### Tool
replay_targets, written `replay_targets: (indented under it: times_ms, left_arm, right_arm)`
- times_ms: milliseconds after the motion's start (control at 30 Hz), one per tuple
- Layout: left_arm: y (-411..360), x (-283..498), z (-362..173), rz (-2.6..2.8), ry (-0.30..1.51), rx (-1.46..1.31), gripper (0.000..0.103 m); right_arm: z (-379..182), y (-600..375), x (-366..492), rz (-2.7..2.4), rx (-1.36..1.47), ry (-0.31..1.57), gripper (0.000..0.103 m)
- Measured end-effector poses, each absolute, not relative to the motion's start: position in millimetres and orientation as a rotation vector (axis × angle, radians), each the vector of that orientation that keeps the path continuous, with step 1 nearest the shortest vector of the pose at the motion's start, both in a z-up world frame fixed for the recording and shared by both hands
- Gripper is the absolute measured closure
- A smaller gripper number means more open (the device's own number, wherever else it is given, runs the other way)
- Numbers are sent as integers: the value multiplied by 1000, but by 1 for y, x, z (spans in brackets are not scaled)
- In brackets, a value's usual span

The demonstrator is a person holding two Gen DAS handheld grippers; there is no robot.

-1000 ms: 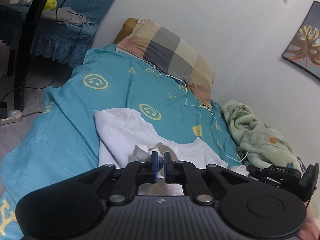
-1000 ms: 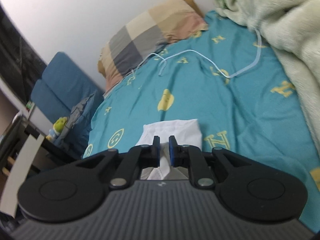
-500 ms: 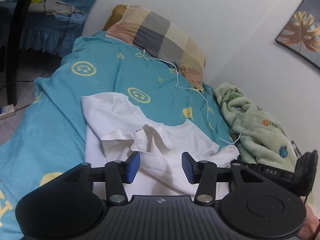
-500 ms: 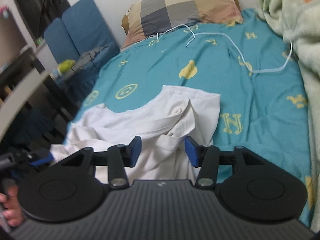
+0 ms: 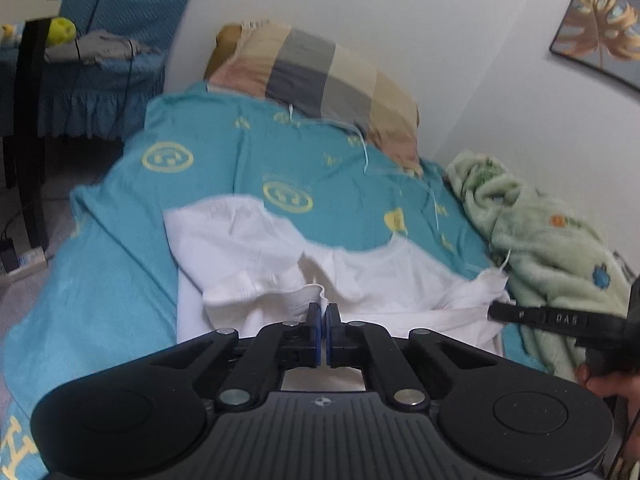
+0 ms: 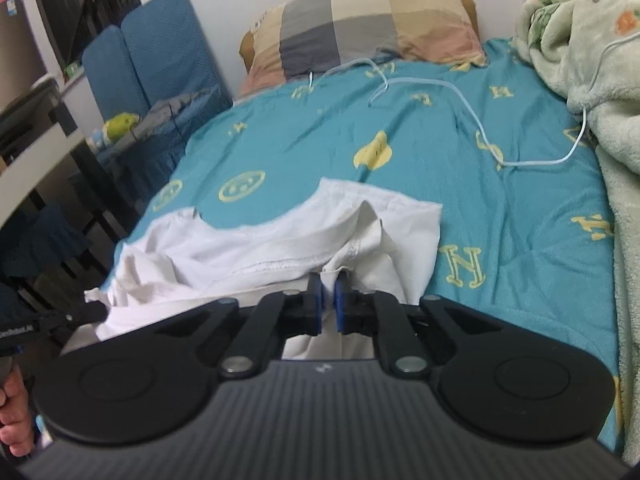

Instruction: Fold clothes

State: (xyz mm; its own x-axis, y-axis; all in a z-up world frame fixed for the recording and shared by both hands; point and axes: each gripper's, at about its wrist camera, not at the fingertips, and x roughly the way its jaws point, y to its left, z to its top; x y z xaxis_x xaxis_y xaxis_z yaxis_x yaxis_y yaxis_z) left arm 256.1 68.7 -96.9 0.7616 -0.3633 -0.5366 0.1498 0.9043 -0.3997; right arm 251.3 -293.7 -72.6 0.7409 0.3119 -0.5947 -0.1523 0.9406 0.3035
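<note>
- One white garment (image 5: 256,248), apparently a T-shirt, is seen rumpled on the near part of the teal bedsheet (image 5: 328,148), sleeves spread to either side, hem bunched toward the cameras.
- Left gripper (image 5: 323,312): blue pads drawn nearly together, a raised fold of white cloth pinched between them.
- Right gripper (image 6: 328,304): pads narrowly parted with a ridge of the same cloth caught between them, beside a stitched seam.
- Step judged: both near edges are held for a lift or carry-over. It is done well if both grips are kept level, the cloth is drawn taut between them so no wrinkle is trapped, and the edge is laid squarely along the far edge.
- Risk judged: only one layer may be pinched; this cannot be told.
- Counted: garment, one; grippers, two; checked pillow (image 6: 360,20), one; green fleece blanket (image 6: 592,60), one; white cable (image 6: 472,112), one.
</note>
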Motion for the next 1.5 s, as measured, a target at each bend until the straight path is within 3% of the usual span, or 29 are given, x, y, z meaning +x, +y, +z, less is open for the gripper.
replay_targets:
  times_ms: [167,533,700,867,967,1067,1133,1200,1500]
  left_arm:
    - [67,278,-78,-250,595,-297,101]
    - [63,306,-135,-210,780,-274,97]
    - [78,283,-116,-179,756,-308,72]
    - [92,236,-91,-163,742,-326,57]
    - [92,204,-80,-170,760,-318,53]
    - [91,170,-75,-157,778,-317,48]
    - [90,150,-75,-158,799,-326,48]
    - [88,133,-74,-154,811,-334,48]
    - [66,117,-86,-167,852,-267,48]
  right_arm:
    - [-66,-296,260,218,263,628,94]
    - [-116,-300,288,194,305,717,93]
    - [-96,-306,267,217,342,727,92]
    - [-72,-312,243,241,370,738,92]
    - [-59,-315,224,244,381,754,90]
    - [-51,-317,197,227,394,780,81]
    - [-50,-319,178,215,421,810,58]
    - [-51,-321,159,192,450,845,48]
    - [-84,-321,148,167,424,937,48]
